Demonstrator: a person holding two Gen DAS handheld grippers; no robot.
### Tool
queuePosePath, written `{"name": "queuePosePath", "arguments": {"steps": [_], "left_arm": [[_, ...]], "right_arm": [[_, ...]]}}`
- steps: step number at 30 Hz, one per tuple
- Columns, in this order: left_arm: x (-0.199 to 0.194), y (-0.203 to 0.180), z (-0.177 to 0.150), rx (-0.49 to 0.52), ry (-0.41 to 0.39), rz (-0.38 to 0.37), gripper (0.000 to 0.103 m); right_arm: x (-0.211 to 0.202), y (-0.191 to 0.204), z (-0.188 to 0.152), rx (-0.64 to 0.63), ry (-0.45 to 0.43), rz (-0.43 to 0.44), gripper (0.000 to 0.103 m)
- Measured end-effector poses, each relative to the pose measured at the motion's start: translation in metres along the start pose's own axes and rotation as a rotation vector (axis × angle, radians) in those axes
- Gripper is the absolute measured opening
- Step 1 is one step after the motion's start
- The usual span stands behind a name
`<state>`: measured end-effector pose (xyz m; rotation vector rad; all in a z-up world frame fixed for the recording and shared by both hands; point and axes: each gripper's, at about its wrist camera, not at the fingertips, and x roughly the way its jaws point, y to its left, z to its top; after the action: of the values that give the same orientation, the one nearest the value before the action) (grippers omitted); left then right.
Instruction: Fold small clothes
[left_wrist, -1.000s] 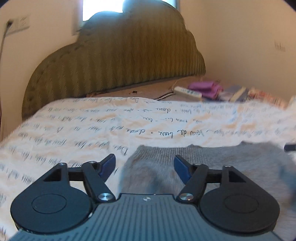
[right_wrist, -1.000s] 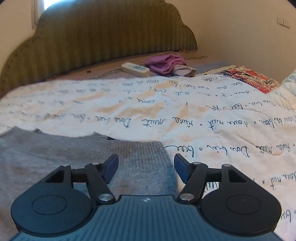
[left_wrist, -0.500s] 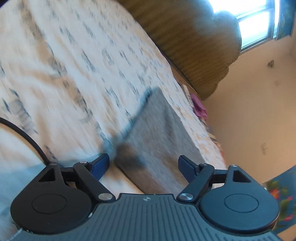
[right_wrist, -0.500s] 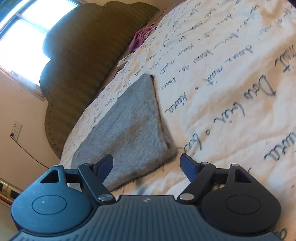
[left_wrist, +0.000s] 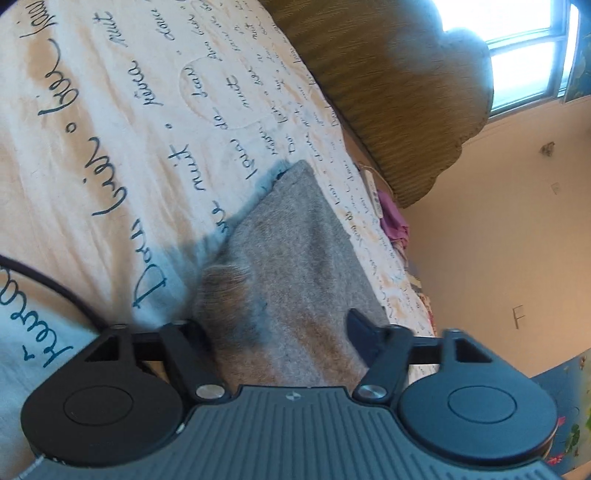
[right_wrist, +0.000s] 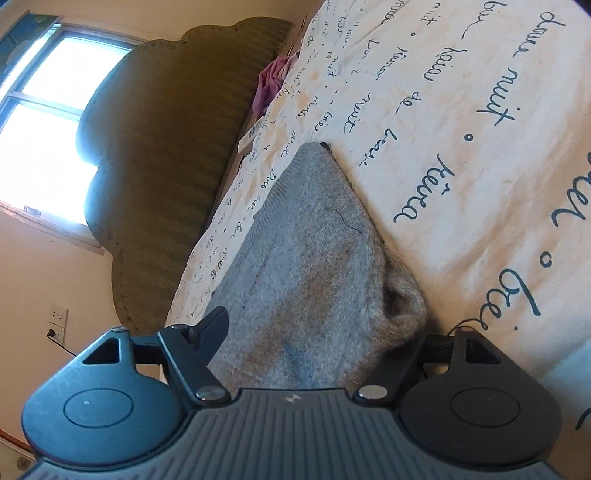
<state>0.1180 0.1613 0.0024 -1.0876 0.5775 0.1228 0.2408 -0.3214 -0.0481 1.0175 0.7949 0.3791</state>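
Left hand-held gripper (left_wrist: 280, 325): rolled to one side, jaws partly apart and closing. The grey knit garment (left_wrist: 295, 258) lies between them; one finger (left_wrist: 364, 325) shows dark above the knit at lower right of centre, the other is hidden under the garment's rounded edge at lower left. Whether the pads already press on the cloth cannot be told.

Right hand-held gripper (right_wrist: 317, 332): also rolled, jaws partly apart and closing. The grey knit garment (right_wrist: 306, 258) fills the gap between them; one finger (right_wrist: 214, 328) shows at lower left against the knit, the other is covered by a bunched fold at lower right. Contact with the pads cannot be told.

Grey knit garment: spread flat on the bed, running from the bottom centre of each frame up to a corner near mid-frame. A ribbed band runs along its upper left edge in the right wrist view.

Bed cover (left_wrist: 110, 129): cream cloth with dark handwritten script, under the garment.

Headboard (right_wrist: 166, 147): olive, ribbed, with a scalloped outline, upper left in the right wrist view and upper right in the left.

Window (right_wrist: 44, 110): bright, behind the headboard.

Purple cloth (right_wrist: 271, 79): crumpled near the headboard, well apart from the garment.

Cable (left_wrist: 48, 284): dark, crossing the bed cover at left in the left wrist view.
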Motion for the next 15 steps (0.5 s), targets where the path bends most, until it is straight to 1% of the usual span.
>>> {"name": "queuePosePath", "arguments": {"steps": [1,2,3,5,8,9,10,11,12,13,14,15], "left_arm": [[0.0,0.004,0.0,-0.006,-0.003,0.006,0.058],[0.0,0.006,0.0,-0.009,-0.007,0.004,0.058],[-0.001,0.007,0.0,-0.008,-0.01,0.0,0.057],[0.0,0.005,-0.001,0.005,-0.014,0.008,0.057],[0.003,-0.001,-0.002,0.05,-0.025,0.043,0.055],[0.005,-0.003,-0.002,0.072,-0.032,0.064,0.048],[0.008,-0.006,-0.003,0.094,-0.031,0.09,0.038],[0.011,-0.008,-0.003,0.117,-0.023,0.116,0.031],[0.014,-0.008,-0.002,0.138,-0.01,0.134,0.019],[0.017,-0.008,-0.001,0.152,0.0,0.147,0.006],[0.018,-0.007,0.0,0.155,0.005,0.153,0.007],[0.017,-0.007,0.001,0.157,0.011,0.155,0.007]], "right_arm": [[0.001,-0.004,-0.001,0.008,0.011,0.001,0.056],[0.001,-0.008,-0.001,0.016,0.007,0.004,0.051],[-0.001,-0.013,-0.001,0.03,0.002,0.019,0.049],[-0.003,-0.017,0.0,0.062,-0.003,0.041,0.049],[-0.001,-0.018,0.002,0.078,-0.008,0.043,0.049],[0.0,-0.019,0.002,0.079,-0.012,0.037,0.046],[0.0,-0.019,0.002,0.083,-0.012,0.031,0.044],[0.001,-0.022,0.002,0.094,-0.013,0.026,0.036],[0.002,-0.025,0.001,0.105,-0.013,0.026,0.026],[0.005,-0.029,0.001,0.116,-0.008,0.025,0.02],[0.005,-0.035,-0.001,0.124,-0.005,0.024,0.01],[0.005,-0.038,-0.001,0.131,-0.007,0.033,0.006]]}}
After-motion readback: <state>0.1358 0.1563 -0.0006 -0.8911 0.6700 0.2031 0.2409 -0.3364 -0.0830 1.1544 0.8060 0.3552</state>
